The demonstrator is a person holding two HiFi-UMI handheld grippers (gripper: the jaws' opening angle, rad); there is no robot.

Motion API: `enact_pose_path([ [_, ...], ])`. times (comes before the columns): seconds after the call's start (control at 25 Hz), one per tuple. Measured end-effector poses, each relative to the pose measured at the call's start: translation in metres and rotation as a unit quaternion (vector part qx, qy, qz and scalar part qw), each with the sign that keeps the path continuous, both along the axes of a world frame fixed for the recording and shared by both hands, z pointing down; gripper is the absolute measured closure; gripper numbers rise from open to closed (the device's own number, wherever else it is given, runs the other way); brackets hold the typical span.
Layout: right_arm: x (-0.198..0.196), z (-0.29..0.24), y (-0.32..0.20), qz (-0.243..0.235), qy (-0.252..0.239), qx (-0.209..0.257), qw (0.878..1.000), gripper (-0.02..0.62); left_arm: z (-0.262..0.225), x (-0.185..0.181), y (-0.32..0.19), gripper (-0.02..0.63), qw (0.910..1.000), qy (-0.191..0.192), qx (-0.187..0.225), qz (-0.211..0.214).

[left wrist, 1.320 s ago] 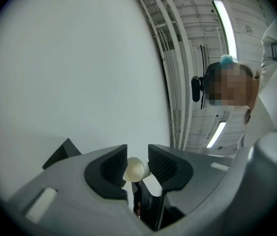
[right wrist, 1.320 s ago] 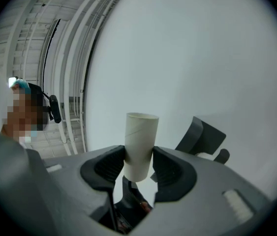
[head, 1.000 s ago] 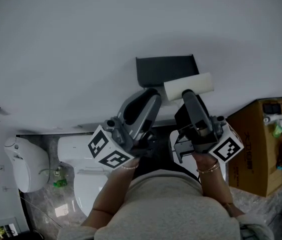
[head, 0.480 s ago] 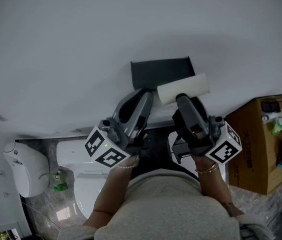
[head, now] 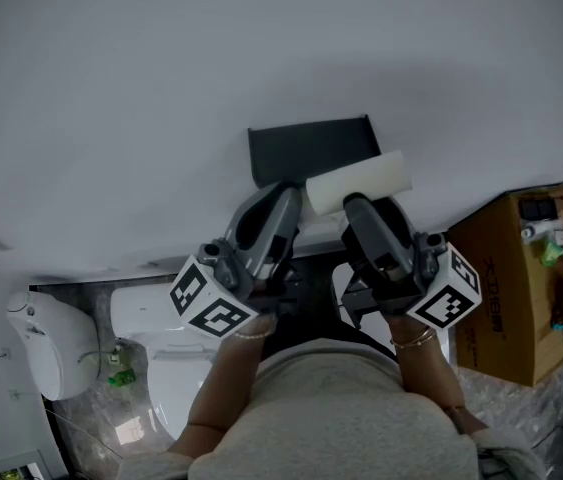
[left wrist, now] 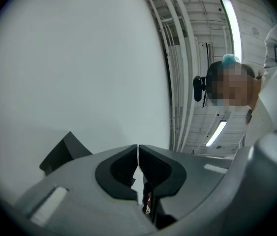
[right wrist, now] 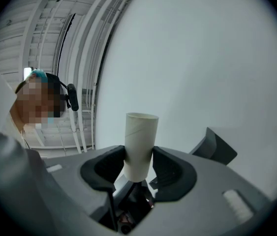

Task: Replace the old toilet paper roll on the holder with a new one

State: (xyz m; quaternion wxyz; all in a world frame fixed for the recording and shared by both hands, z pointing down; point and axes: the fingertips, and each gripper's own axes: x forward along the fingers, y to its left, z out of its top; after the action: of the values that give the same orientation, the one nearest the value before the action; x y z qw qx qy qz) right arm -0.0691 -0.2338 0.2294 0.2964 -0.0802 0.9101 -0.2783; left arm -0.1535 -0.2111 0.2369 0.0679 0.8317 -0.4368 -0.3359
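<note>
Left gripper (left wrist: 138,150) jaws just closed, empty; right gripper (right wrist: 138,155) on cardboard tube (right wrist: 140,134).

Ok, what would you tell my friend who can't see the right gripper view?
The right hand-held gripper clamps an empty cardboard tube, which sticks up between its jaws in front of a pale wall. A dark holder juts from the wall at the right, and a person shows at the left.

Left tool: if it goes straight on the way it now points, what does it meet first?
Probably the white wall; the dark holder lies just beside its line, though depth is unclear.
</note>
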Motion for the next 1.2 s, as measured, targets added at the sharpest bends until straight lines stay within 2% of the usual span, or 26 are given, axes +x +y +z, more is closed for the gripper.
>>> enact_pose_path([
  [0.36, -0.001, 0.002, 0.000, -0.002, 0.013, -0.001, 1.000, 0.411, 0.002, 0.003, -0.001, 0.592, 1.0000, 0.003, -0.004, 0.001],
  [0.6, -0.003, 0.008, -0.002, -0.007, 0.020, -0.013, 1.000, 0.411, 0.008, 0.004, -0.002, 0.592, 0.9998, -0.015, -0.014, 0.002],
  [1.2, -0.002, 0.015, -0.006, -0.009, 0.031, -0.023, 0.999, 0.411, 0.011, 0.002, 0.001, 0.592, 0.9997, -0.012, -0.020, -0.002],
])
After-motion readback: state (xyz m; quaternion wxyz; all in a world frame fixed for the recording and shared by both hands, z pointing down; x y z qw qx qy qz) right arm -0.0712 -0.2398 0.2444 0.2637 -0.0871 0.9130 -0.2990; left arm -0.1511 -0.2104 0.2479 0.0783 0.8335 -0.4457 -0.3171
